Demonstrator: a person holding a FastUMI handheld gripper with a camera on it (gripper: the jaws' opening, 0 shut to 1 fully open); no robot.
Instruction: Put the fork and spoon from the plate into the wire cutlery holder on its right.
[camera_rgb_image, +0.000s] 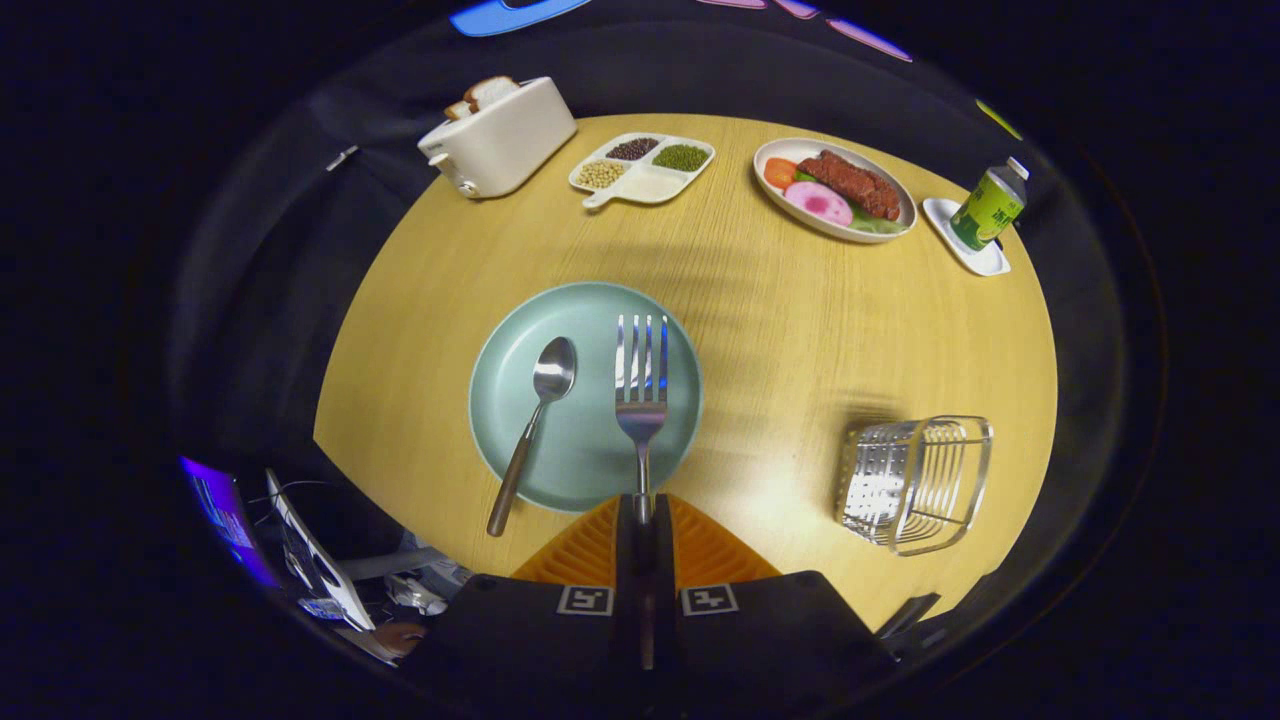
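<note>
While the gripper (642, 508) pinches the fork (641, 385) handle, lifted over the plate (500, 420), the spoon (535, 418) waits there; the wire holder (915, 482) appears empty.

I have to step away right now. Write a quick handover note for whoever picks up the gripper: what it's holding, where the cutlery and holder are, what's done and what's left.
Gripper: shut on the fork, both fingers pinching its handle end; the tines point away over the green plate.
Spoon: lies on the plate to the fork's left, handle hanging over the near rim, untouched.
Wire cutlery holder: on the table right of the plate, nothing in it.
Done: fork gripped. I cannot tell whether it is lifted off the plate.
Left: carry the fork right and drop it into the holder, then return for the spoon.
</note>
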